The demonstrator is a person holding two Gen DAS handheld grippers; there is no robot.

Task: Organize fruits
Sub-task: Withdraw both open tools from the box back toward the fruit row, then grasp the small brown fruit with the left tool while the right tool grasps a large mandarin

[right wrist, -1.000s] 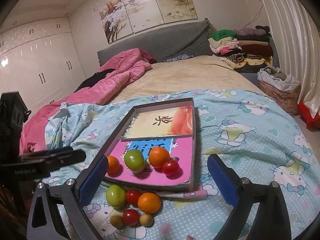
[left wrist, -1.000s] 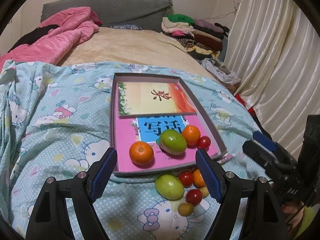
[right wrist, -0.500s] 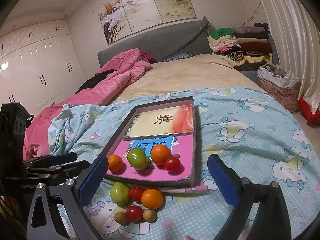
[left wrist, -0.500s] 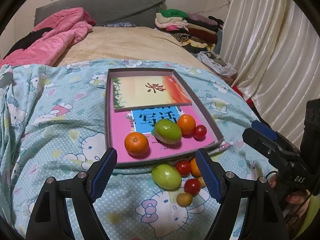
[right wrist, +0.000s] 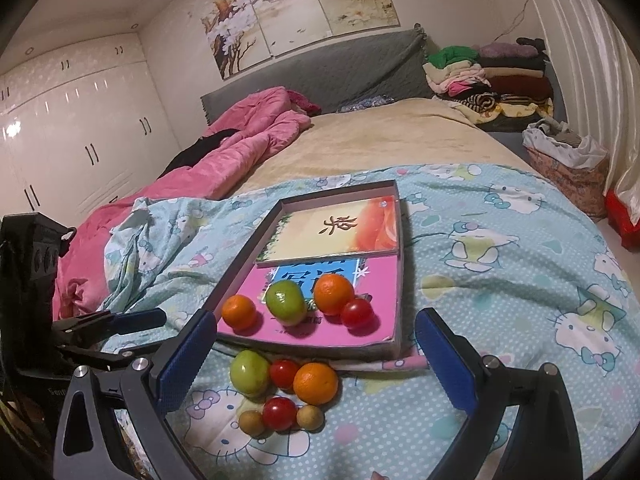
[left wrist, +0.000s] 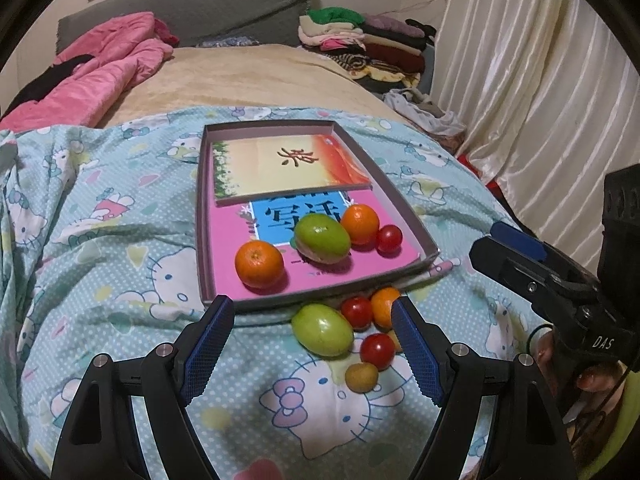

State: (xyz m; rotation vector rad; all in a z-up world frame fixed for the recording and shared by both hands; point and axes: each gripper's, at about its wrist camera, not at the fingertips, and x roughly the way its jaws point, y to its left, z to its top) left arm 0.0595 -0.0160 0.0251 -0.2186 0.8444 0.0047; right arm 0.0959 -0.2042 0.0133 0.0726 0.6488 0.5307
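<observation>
Both grippers are hanging over the near edge of a bed, angled down toward the fruit. The left gripper is holding its blue-padded fingers spread wide, nothing between the pads, and it is hovering above the blue cartoon-print bedsheet just in front of the shallow cardboard tray. The right gripper is doing the same: jaws apart, empty, tilted down over the loose pile of fruit. In the left view a hand is gripping the right tool's black handle at the far right edge.

Inside the tray, four pieces are sitting on the pink booklet: a tangerine at the left, a green fruit in the middle, a second tangerine touching it, and a cherry tomato beside that one.

On the sheet, just in front of the tray's near wall, the rest are clustering together: a green fruit, a cherry tomato and a tangerine in one row, then a second cherry tomato flanked by two small brownish round fruits. In the right view this cluster is lying between the right gripper's open fingers.
</observation>
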